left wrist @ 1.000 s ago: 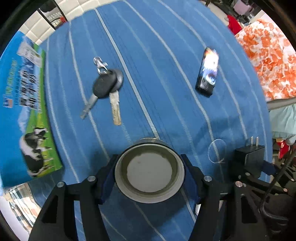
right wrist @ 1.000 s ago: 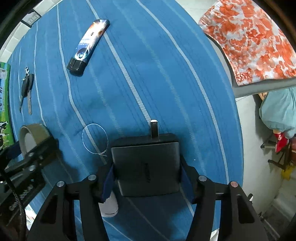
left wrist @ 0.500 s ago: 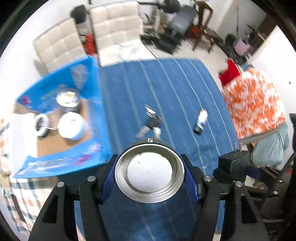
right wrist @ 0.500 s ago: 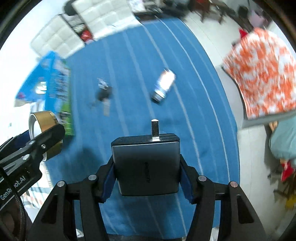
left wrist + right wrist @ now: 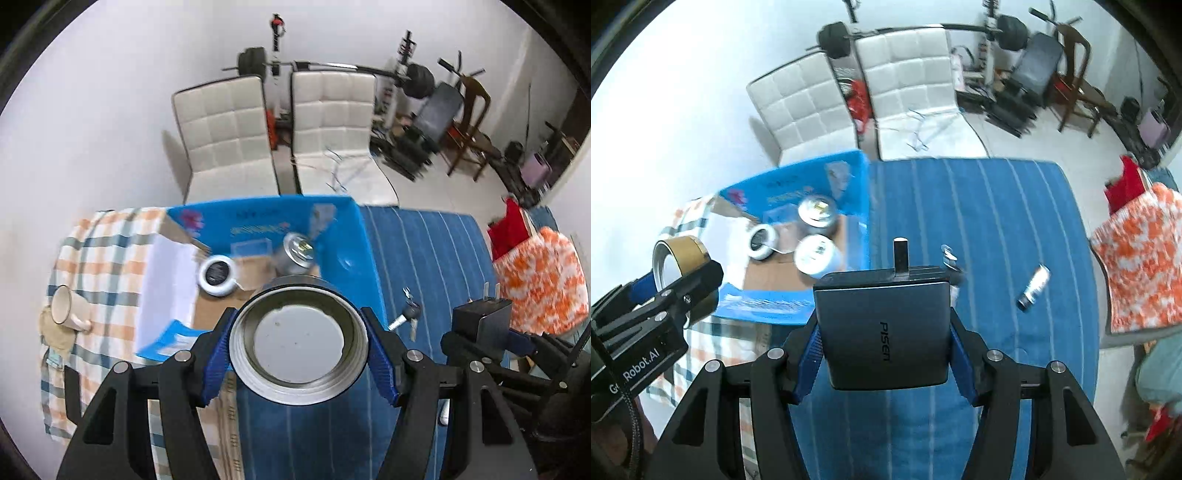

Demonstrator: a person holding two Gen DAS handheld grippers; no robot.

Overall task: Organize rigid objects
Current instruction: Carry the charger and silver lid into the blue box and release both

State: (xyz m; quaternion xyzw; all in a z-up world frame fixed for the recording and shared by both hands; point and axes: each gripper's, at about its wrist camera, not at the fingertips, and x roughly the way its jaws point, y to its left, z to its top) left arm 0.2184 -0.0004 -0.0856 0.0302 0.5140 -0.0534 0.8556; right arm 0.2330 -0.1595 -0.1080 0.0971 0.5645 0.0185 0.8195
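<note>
My left gripper (image 5: pixel 299 354) is shut on a round metal tin (image 5: pixel 295 332), its open side facing the camera; the tin's gold side (image 5: pixel 677 254) shows at the left of the right wrist view. My right gripper (image 5: pixel 885 354) is shut on a dark grey plug charger (image 5: pixel 882 325), prongs pointing away; the same charger (image 5: pixel 480 321) shows at the right of the left wrist view. Both hang high over the table. An open blue cardboard box (image 5: pixel 354 243) below holds a black-labelled tin (image 5: pixel 217 275) and a metal can (image 5: pixel 299 253). Keys (image 5: pixel 408 315) and a lighter (image 5: pixel 1034 286) lie on the blue striped cloth (image 5: pixel 424 251).
A mug (image 5: pixel 68 308) sits on a checked cloth (image 5: pixel 103 258) left of the box. Two white chairs (image 5: pixel 225 136) stand behind the table, with gym gear further back. An orange floral cloth (image 5: pixel 543 280) lies to the right of the table.
Both grippers have risen well above the table and tilted up, each keeping its hold. The box, chairs and room have come into view; the keys and lighter look small and far.
</note>
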